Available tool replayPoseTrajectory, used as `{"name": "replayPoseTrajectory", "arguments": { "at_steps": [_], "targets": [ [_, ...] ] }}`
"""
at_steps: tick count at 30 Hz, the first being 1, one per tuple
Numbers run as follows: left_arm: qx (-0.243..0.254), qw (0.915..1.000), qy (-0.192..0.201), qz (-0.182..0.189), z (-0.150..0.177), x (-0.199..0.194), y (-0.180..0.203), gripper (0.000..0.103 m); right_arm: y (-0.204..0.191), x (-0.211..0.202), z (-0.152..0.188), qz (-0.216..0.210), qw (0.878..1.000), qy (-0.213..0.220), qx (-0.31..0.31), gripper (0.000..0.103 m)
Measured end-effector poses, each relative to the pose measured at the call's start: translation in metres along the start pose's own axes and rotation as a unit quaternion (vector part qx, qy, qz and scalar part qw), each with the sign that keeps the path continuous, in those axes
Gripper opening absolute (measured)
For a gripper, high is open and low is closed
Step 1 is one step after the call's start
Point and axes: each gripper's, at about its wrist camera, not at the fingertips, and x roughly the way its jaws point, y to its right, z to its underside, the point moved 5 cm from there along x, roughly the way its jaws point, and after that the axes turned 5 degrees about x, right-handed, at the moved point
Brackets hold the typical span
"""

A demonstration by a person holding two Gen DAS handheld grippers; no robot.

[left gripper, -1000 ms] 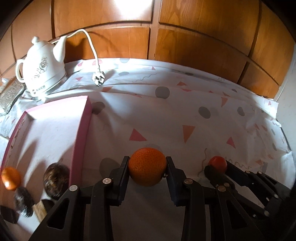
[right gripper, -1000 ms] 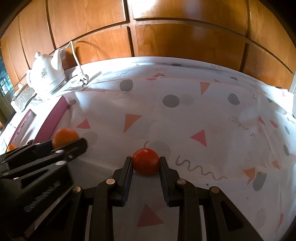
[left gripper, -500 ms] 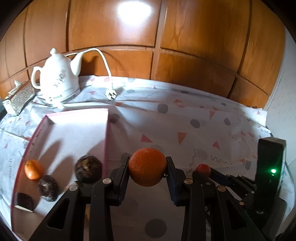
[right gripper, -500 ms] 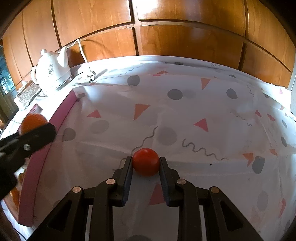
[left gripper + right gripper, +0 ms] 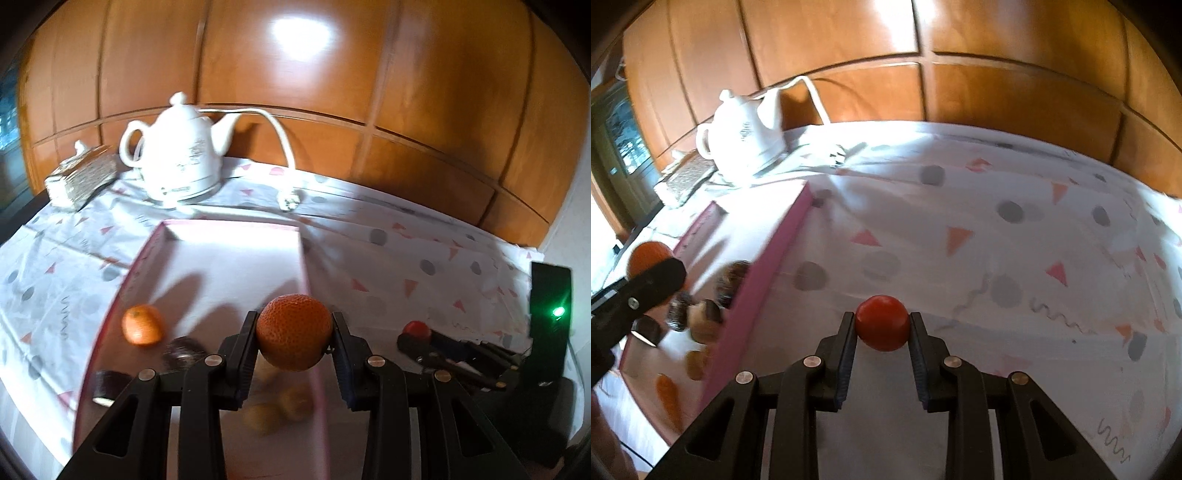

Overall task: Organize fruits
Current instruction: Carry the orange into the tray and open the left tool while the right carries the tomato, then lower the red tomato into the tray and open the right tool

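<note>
My left gripper [image 5: 294,334] is shut on a large orange [image 5: 293,332] and hangs over the right wall of the pink tray [image 5: 229,225]. Inside the tray lie a smaller orange [image 5: 142,324], dark round fruits [image 5: 181,352] and pale yellowish fruits [image 5: 264,415]. My right gripper [image 5: 882,326] is shut on a small red tomato [image 5: 882,328], held above the patterned cloth to the right of the tray [image 5: 775,254]. The left view shows the right gripper [image 5: 415,334] with the tomato [image 5: 416,328] low on the right. The right view shows the left gripper [image 5: 650,273] and its orange [image 5: 646,254] at the left edge.
A white teapot-shaped kettle [image 5: 177,155] with its cord and plug [image 5: 290,201] stands behind the tray. A patterned box [image 5: 81,177] sits left of it. Wooden panelling [image 5: 332,74] closes the back. The cloth-covered table [image 5: 1015,240] spreads to the right.
Both grippers rose and shifted left. The left one carried the orange from over the cloth to above the tray's right wall. More of the tray's fruit came into view.
</note>
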Motion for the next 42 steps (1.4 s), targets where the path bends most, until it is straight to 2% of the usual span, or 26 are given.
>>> {"name": "replayPoseTrajectory", "arguments": {
  "at_steps": [6,12,22,27,32,34,42],
  "targets": [
    [-0.051,0.9986,-0.001,-0.014,0.013,-0.011,-0.054,0.037,-0.035,-0.005,-0.006,-0.036,0.999,0.002,-0.027,0.028],
    [-0.063,0.9979,0.006,-0.018,0.024,-0.02,-0.082,0.038,-0.079,-0.007,-0.007,-0.085,0.994,0.001,-0.07,0.028],
    [-0.072,0.9973,-0.015,-0.008,0.034,-0.007,-0.076,0.039,-0.135,0.009,-0.027,-0.13,0.986,-0.007,-0.104,0.028],
    [-0.065,0.9977,-0.016,-0.015,0.036,-0.005,-0.074,0.042,-0.152,0.027,-0.027,-0.132,0.983,-0.024,-0.123,0.029],
    [-0.064,0.9974,-0.02,-0.028,0.037,-0.005,-0.077,0.042,-0.155,0.036,-0.022,-0.134,0.983,-0.04,-0.122,0.029],
    [-0.061,0.9973,-0.019,-0.034,0.038,-0.006,-0.077,0.045,-0.153,0.037,-0.018,-0.138,0.982,-0.045,-0.118,0.03],
    [-0.052,0.9974,-0.008,-0.049,0.036,-0.014,-0.072,0.05,-0.143,0.025,-0.016,-0.14,0.985,-0.033,-0.099,0.032]
  ]
}}
